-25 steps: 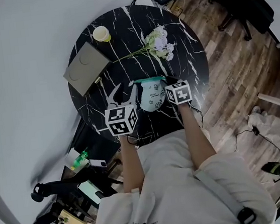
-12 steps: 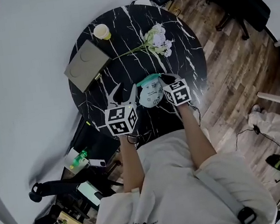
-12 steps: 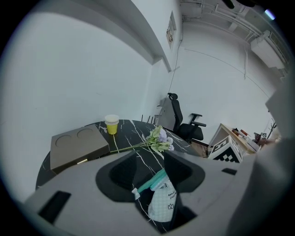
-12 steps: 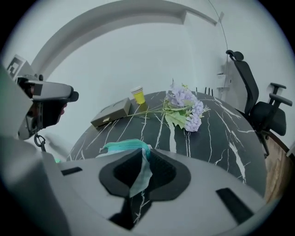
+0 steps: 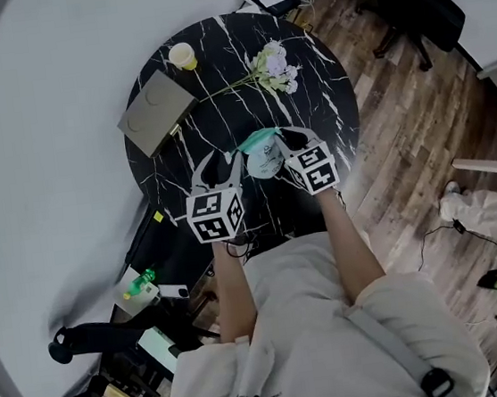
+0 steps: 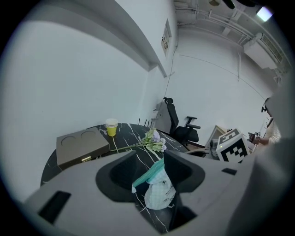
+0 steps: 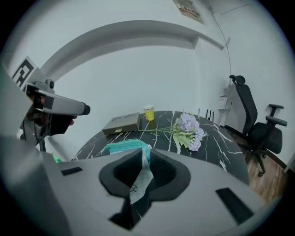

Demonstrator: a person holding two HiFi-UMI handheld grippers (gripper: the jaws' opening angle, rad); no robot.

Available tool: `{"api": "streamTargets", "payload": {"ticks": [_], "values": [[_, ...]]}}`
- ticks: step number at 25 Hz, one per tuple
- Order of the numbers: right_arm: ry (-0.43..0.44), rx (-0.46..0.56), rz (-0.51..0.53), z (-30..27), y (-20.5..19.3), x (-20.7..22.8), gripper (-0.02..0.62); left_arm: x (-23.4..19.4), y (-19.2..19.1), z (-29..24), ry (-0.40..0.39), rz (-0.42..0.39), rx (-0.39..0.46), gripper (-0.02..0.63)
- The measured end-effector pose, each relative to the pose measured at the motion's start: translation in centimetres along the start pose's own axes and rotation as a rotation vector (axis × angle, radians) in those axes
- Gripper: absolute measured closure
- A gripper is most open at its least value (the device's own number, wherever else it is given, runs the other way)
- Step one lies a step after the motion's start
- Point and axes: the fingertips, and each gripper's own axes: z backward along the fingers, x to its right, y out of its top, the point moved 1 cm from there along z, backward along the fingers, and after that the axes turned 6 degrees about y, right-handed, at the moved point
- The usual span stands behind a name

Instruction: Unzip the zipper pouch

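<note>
The zipper pouch (image 5: 264,155) is pale with small print and a teal zipper edge, and it sits bunched at the near side of the round black marble table (image 5: 326,94). My right gripper (image 5: 283,140) is shut on the pouch's right side. In the right gripper view, the pale fabric (image 7: 138,179) is pinched between the jaws of the right gripper (image 7: 144,159), and the teal zipper edge (image 7: 123,146) lies to the left. My left gripper (image 5: 219,159) stands open just left of the pouch. In the left gripper view, the pouch (image 6: 159,191) stands in the gap of the open left gripper (image 6: 150,159), untouched.
A flat brown box (image 5: 155,112) lies at the table's far left, with a yellow paper cup (image 5: 182,57) beyond it. A bunch of pale flowers (image 5: 269,60) lies across the far middle. A black office chair (image 5: 413,2) stands on the wood floor to the right.
The right gripper's jaws have closed on the pouch's side. Both grippers and the pouch have shifted a little farther onto the table. The left gripper stays open.
</note>
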Motion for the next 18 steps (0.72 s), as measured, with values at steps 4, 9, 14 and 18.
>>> {"api": "streamTargets", "payload": {"ticks": [4, 9, 14, 18], "values": [[-0.010, 0.039, 0.090, 2.2, 1.1, -2.1, 0.538, 0.9, -0.6, 1.9, -0.018, -0.003, 0.012, 0.414], [-0.018, 0.047, 0.285, 4.6, 2.3, -4.2, 0.538, 1.7, -0.8, 4.3, -0.044, 0.001, 0.042, 0.414], [-0.021, 0.050, 0.374, 7.3, 2.6, -5.4, 0.538, 3.2, -1.5, 6.0, -0.085, -0.013, 0.061, 0.414], [0.002, 0.072, 0.393, 9.6, 3.1, -6.9, 0.538, 5.6, -2.3, 6.8, -0.162, -0.142, 0.070, 0.413]]}}
